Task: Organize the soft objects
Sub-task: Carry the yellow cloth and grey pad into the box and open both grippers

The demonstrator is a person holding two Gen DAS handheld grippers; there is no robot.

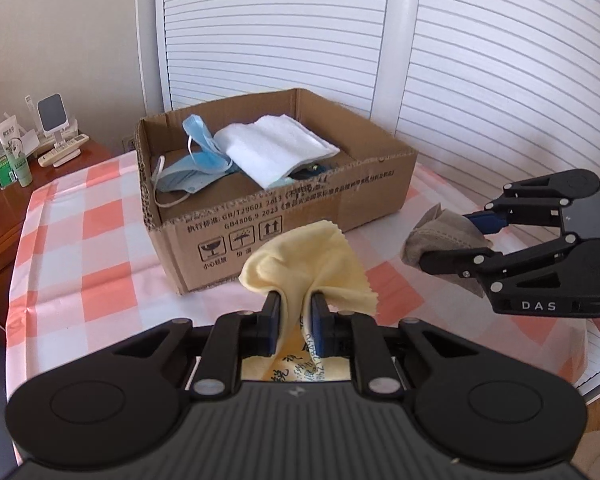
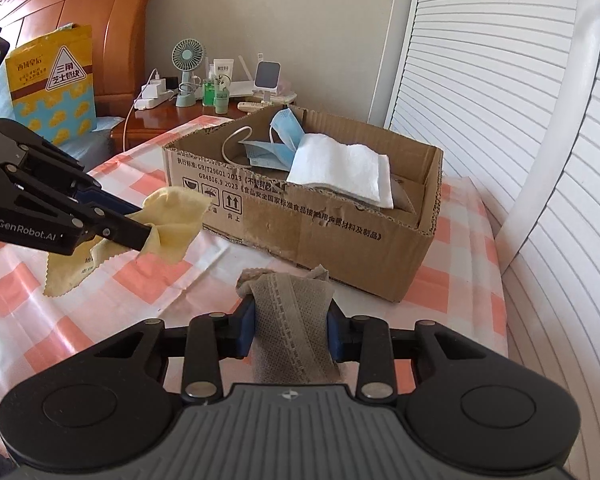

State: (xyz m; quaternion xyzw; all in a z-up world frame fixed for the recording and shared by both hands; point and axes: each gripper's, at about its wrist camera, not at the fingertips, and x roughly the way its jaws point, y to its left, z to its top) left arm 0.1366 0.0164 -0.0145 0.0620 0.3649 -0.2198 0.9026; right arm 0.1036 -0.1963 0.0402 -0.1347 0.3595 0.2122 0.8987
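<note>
- The left gripper (image 1: 295, 320) is clamped on a yellow cloth (image 1: 300, 264); its blue pads press the fabric from both sides, one bunch of it rising above the fingertips and a printed part hanging below between the fingers; in the right wrist view the same cloth (image 2: 168, 220) hangs clear above the bench, its zigzag edge drooping toward the checked cover
- The right gripper (image 2: 291, 334) grips a grey-brown knitted cloth (image 2: 290, 320); the cloth fills the gap between the pads, its top folded over just past the fingertips; from the left wrist view it shows as a crumpled grey wad (image 1: 440, 236) held off the surface
- A cardboard box (image 1: 300, 216) stands open on the bench (image 1: 80, 240), beyond both grippers; the bench wears an orange-and-white checked cover
- Inside the box lie blue face masks (image 1: 196, 160) toward its left side, with white ear loops trailing over the wall, and a folded white cloth (image 1: 276, 148) resting partly on them
- Both held cloths are in front of the box, outside it, the yellow one left of the grey one
- A wooden nightstand (image 2: 152, 120) beside the bench carries a small green fan (image 2: 186, 68), bottles and a remote; white louvred doors (image 1: 500, 60) stand behind the box
</note>
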